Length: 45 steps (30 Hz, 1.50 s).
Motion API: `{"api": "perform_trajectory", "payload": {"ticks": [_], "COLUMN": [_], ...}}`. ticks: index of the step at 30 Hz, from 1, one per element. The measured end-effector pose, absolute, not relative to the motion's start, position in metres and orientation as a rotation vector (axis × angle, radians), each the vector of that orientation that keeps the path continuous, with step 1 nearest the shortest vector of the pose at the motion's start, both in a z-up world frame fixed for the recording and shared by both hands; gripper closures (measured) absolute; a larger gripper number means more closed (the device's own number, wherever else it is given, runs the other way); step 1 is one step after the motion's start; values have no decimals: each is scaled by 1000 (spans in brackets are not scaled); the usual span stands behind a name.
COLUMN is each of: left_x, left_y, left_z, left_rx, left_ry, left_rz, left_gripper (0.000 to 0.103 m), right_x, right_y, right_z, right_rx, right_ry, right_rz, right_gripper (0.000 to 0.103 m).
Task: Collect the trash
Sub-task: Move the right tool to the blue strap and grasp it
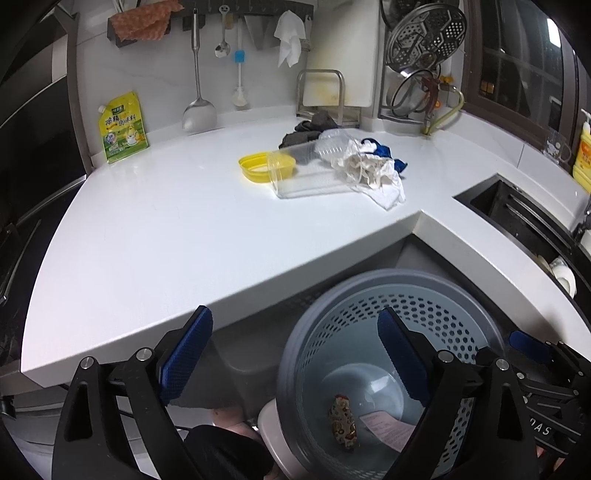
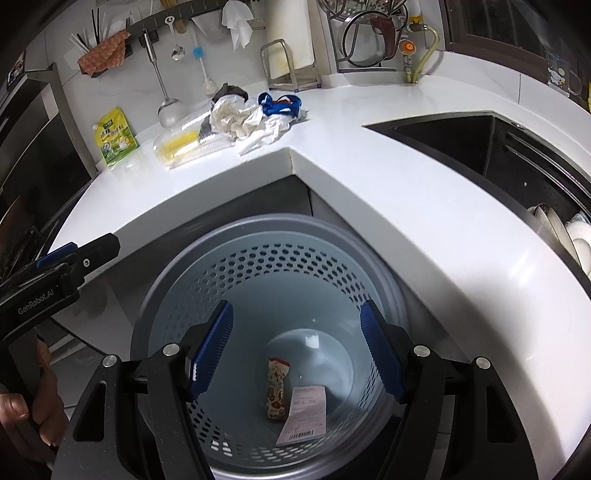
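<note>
A grey perforated trash basket [image 1: 424, 291] [image 2: 177, 251] stands on the floor in the counter's inner corner. In it lie a patterned snack wrapper [image 2: 277, 387] [image 1: 343, 421] and a paper receipt [image 2: 304, 413] [image 1: 388, 428]. My right gripper [image 2: 297, 350] is open and empty above the basket's mouth. My left gripper [image 1: 295, 354] is open and empty at the counter's front edge, left of the basket. On the counter lie a clear plastic container [image 1: 306, 173] [image 2: 184, 147], a yellow lid [image 1: 255, 168], crumpled white tissue [image 1: 369, 170] [image 2: 240, 118] and a blue-white wrapper [image 2: 280, 105] [image 1: 384, 149].
A white L-shaped counter [image 1: 166, 229] [image 2: 406, 192] wraps the corner. A dark sink [image 2: 480, 147] lies to the right with dishes [image 2: 576, 240]. A green-yellow seasoning pouch [image 1: 122, 129], hanging utensils [image 1: 197, 74], a cutting board [image 1: 343, 55] and a steamer rack [image 1: 424, 33] line the back wall.
</note>
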<state>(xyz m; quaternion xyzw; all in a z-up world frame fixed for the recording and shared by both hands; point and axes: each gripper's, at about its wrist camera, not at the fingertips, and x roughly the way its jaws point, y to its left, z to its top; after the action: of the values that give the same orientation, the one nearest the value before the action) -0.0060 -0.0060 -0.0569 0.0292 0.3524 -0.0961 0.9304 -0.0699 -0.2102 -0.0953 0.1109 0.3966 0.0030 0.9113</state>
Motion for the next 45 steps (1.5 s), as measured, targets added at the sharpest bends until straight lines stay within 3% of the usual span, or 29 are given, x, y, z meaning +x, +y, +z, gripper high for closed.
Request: {"api": "perform_trajectory", "payload": {"ticks": [30,45], "left_x": [96,125], "left_y": [-13,-14], "left_z": [-24,-33], "left_rx": [49,25], "left_ry": [631,656], "left_rz": [-156,-155], "left_gripper": [9,9], "right_x": [60,170], "right_y": [-232,-229], "right_z": [-24,-31], "right_rx": [151,112], "right_ry": [680,758], "right_rz": [23,19], "right_gripper": [33,33]}}
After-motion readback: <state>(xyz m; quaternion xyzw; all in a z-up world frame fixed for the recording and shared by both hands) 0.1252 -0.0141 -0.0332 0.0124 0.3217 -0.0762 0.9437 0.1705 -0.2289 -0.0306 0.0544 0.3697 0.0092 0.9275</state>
